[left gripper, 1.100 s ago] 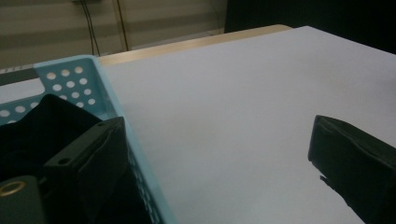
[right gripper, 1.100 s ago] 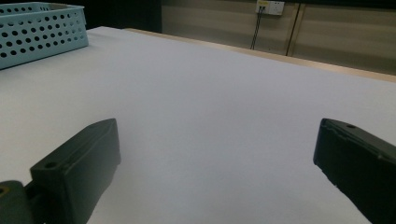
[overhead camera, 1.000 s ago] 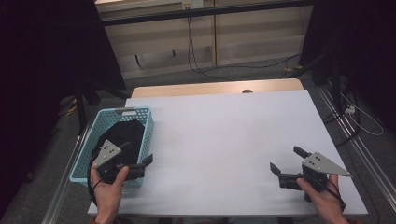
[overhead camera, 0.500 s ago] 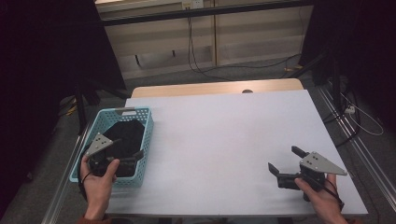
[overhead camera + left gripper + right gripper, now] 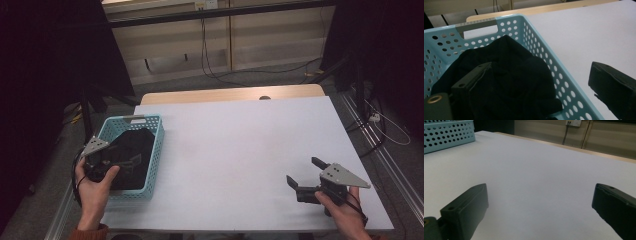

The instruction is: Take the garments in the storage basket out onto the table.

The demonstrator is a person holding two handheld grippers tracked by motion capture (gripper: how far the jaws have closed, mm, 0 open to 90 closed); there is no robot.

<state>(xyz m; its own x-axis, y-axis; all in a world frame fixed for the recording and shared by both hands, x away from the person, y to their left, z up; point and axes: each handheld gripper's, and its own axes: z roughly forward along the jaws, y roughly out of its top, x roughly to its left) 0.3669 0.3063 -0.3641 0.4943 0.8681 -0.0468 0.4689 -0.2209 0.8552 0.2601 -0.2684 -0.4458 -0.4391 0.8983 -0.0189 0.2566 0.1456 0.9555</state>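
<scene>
Left gripper over basket at table's 9 o'clock, jaws spread, one inside above black cloth, one outside rim, likely lining up for grab. Right gripper at 4 o'clock, jaws spread, idle over bare table.

The left gripper has moved left and back toward the person. It was at the basket's near right corner. Now it is over the black cloth inside, with its jaws wide apart.
</scene>
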